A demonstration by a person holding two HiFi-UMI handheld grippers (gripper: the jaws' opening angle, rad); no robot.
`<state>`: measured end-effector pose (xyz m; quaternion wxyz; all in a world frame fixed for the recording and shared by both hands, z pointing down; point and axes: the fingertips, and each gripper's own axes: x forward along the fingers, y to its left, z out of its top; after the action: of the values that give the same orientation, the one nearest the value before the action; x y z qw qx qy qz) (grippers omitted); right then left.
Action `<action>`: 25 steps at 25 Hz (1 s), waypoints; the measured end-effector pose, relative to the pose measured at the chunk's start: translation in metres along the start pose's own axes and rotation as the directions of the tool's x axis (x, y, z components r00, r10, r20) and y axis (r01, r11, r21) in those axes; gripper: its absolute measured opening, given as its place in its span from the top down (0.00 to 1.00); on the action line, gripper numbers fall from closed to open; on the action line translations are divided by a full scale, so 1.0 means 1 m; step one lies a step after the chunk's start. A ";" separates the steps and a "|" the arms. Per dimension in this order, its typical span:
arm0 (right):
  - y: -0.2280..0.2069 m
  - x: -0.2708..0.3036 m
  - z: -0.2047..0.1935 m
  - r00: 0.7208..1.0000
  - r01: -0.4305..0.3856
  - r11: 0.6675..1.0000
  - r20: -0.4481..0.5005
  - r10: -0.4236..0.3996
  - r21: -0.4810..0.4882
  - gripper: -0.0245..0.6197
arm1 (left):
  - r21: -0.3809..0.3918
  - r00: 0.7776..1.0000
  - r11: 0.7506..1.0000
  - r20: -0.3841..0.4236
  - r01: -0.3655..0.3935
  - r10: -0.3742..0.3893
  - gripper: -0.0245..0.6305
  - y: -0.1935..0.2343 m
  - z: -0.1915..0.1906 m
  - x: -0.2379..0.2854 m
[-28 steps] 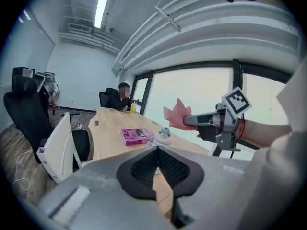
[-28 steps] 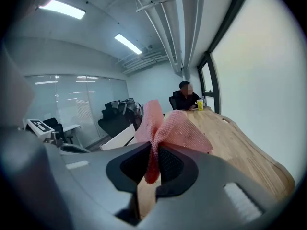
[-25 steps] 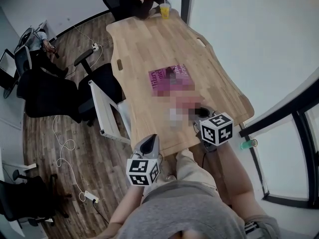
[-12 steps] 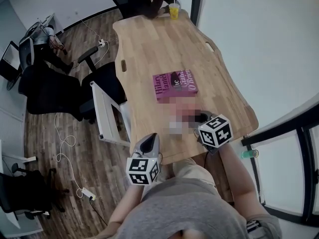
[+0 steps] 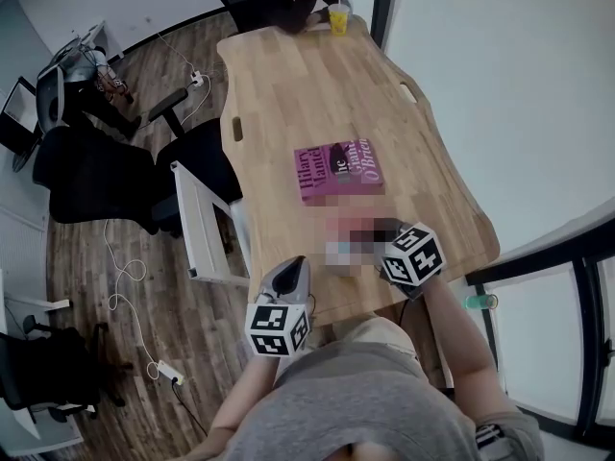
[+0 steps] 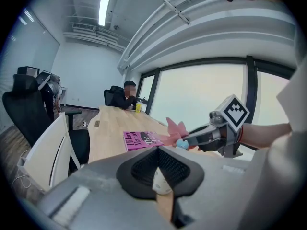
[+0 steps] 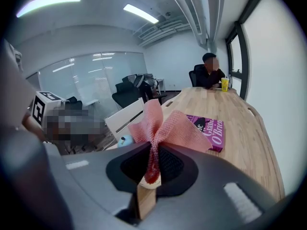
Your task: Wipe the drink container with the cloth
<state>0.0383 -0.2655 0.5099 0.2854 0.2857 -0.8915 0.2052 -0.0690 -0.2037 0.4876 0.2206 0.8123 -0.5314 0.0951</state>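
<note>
Cloth (image 7: 165, 128) pinched in right gripper's (image 7: 151, 175) jaws; only a blue bit of container (image 7: 125, 139) shows beside it; left gripper's (image 6: 161, 181) jaws pressed together, empty

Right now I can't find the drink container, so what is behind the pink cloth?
Behind the pink cloth in the right claw, a small light-blue rounded thing peeks out at left and a magenta book lies on the table. Most of the blue thing is covered.
</note>
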 end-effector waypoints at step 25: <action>-0.019 0.036 -0.044 0.975 -0.130 0.991 -0.183 0.122 -0.030 0.92 | -0.017 0.999 1.000 -0.030 -0.020 0.019 0.96 0.008 0.002 0.029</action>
<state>0.0432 -0.2708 0.5689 0.3575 0.2026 -0.8824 0.2292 -0.0640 -0.2307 0.4994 0.2347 0.8036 -0.5368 0.1046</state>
